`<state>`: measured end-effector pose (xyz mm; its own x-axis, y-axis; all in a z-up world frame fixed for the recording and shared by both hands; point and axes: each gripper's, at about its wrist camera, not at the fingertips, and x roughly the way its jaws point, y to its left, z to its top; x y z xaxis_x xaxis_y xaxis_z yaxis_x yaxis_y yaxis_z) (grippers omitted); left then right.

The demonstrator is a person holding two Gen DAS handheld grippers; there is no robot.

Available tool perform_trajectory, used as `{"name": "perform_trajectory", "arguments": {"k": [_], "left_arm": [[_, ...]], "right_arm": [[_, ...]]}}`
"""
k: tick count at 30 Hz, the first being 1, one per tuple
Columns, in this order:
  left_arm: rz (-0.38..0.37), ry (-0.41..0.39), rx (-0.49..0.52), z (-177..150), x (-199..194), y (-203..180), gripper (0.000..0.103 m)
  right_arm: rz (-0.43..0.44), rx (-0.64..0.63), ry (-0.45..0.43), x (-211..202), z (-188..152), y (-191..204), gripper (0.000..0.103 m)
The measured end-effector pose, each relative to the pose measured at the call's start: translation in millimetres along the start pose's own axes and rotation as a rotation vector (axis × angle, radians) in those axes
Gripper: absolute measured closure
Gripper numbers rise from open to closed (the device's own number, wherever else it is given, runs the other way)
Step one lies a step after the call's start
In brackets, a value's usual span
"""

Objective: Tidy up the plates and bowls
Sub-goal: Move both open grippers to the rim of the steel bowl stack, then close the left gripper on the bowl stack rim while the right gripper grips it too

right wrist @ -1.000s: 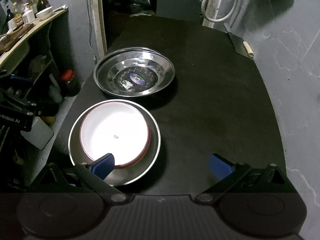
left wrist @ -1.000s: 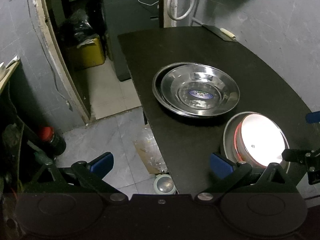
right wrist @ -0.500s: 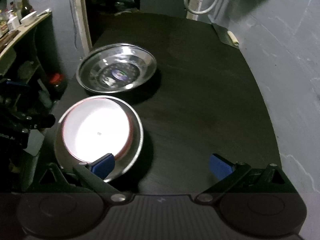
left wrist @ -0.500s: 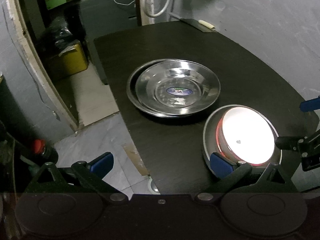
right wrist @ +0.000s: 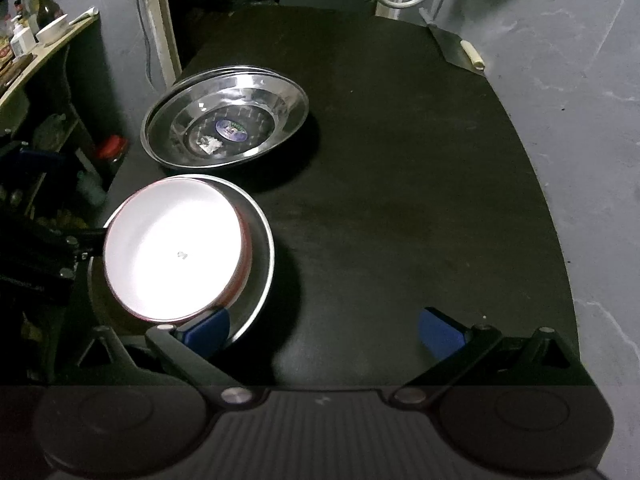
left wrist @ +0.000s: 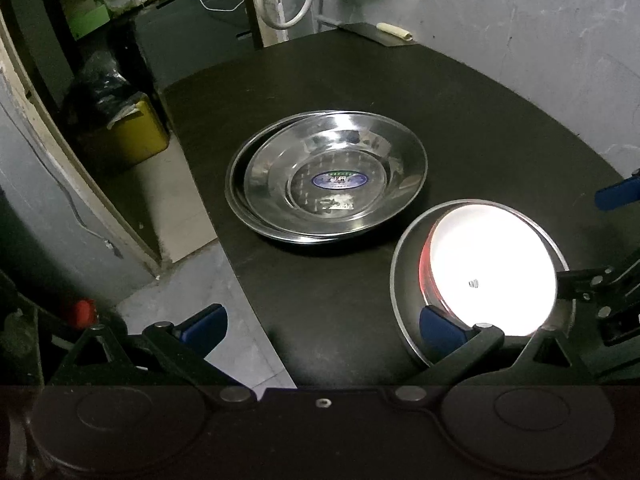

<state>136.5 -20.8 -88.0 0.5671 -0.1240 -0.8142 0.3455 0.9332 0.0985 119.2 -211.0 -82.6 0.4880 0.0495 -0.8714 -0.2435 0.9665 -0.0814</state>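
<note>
Two nested steel plates (left wrist: 332,184) (right wrist: 228,120) lie on the black table (left wrist: 460,112) (right wrist: 400,168). Nearer me, a white bowl with a red rim (left wrist: 492,272) (right wrist: 172,248) sits tilted inside a steel bowl (left wrist: 404,292) (right wrist: 260,264). My left gripper (left wrist: 322,328) is open, its right finger at the steel bowl's near rim, its left finger off the table over the floor. My right gripper (right wrist: 322,326) is open too, its left finger at the bowl's near rim, its right finger over bare table. Part of the right gripper shows at the right edge of the left wrist view.
A cleaver (left wrist: 380,34) (right wrist: 456,50) lies at the table's far right corner by the grey wall. A yellow bin (left wrist: 136,128) and a red-capped jar (left wrist: 82,310) stand on the floor to the left. A shelf with bottles and a bowl (right wrist: 40,32) is at far left.
Both grippers have swung and come in toward the nested bowls; the left view shifted right over the table. The dishes themselves have not moved.
</note>
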Motion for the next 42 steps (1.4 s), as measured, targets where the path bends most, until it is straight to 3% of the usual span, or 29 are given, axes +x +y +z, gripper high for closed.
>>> {"name": "perform_trajectory", "arguments": {"k": [5,9,16,19,24,28,32,35,38,42], "left_arm": [[0.008,0.018,-0.005,1,5,2,0.001],[0.018,0.023,-0.009,-1,6,1,0.002],[-0.036,0.040,-0.053,-1,8,6,0.013],[-0.071,0.040,-0.072,-1,8,8,0.022],[-0.150,0.028,-0.106,1,8,10,0.052],[-0.190,0.027,-0.131,3,11,12,0.061],[-0.227,0.023,-0.117,5,11,8,0.080],[-0.242,0.022,-0.093,7,11,3,0.093],[-0.241,0.020,-0.081,8,11,2,0.095],[-0.260,0.018,-0.107,7,13,6,0.094]], "right_arm": [[0.017,0.012,0.006,4,2,-5,0.001],[0.043,0.021,0.000,4,2,-7,0.010],[0.113,0.061,0.001,6,0,-14,0.018],[0.133,0.068,-0.001,5,0,-14,0.024],[0.200,0.092,0.002,7,0,-16,0.037],[0.269,0.142,0.025,13,0,-22,0.041],[0.336,0.156,0.024,15,0,-22,0.062],[0.354,0.151,0.023,16,1,-20,0.069],[0.375,0.150,0.023,16,2,-18,0.077],[0.383,0.155,0.026,17,2,-18,0.078]]}}
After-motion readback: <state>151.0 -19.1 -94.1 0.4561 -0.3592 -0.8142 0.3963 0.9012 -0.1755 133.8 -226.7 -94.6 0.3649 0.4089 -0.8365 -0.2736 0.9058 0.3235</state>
